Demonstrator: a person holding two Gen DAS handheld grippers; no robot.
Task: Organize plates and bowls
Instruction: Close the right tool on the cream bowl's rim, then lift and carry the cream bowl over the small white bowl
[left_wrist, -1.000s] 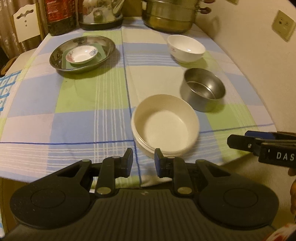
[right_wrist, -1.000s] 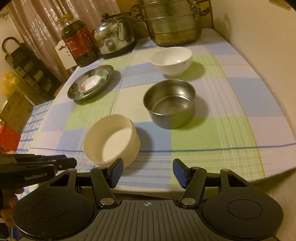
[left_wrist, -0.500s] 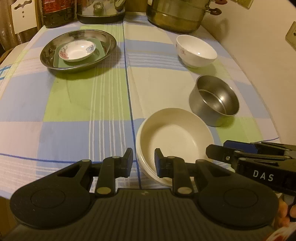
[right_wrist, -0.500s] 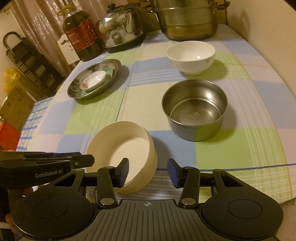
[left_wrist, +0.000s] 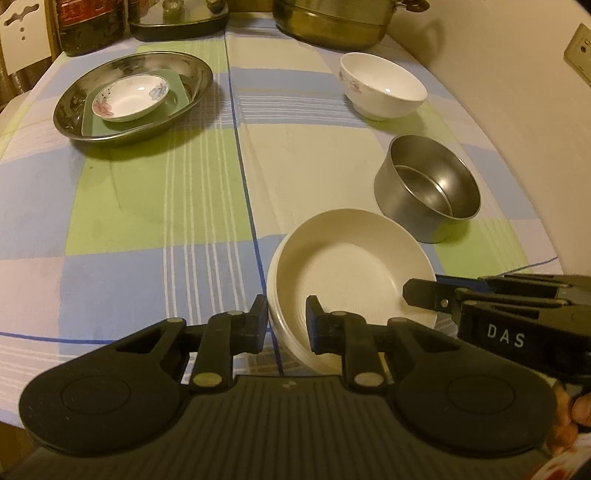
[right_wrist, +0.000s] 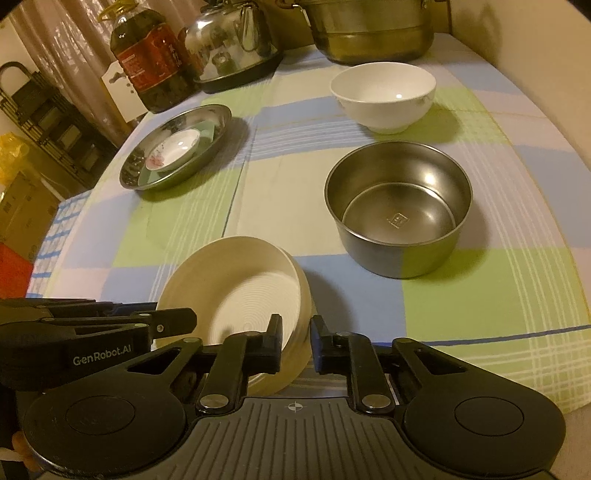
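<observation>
1. The cream bowl (left_wrist: 351, 273) is sitting at the near edge of the checked tablecloth (left_wrist: 147, 206), just near-left of the steel bowl (left_wrist: 428, 192).
2. You are closing your left gripper (left_wrist: 286, 321) over its near-left rim, one finger inside, one outside.
3. You are closing your right gripper (right_wrist: 296, 341) over its near-right rim likewise.
4. The white bowl (right_wrist: 384, 94) is standing farther back; the steel plate (left_wrist: 133, 96) is lying far left.

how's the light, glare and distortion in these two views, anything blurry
Left wrist view: dim yellowish light, fisheye bending of the tablecloth stripes, a soft shadow beside the steel bowl, nothing badly blurred. Right wrist view: same warm cast, bright glare on the kettle, dark vignette in the corners.
</observation>
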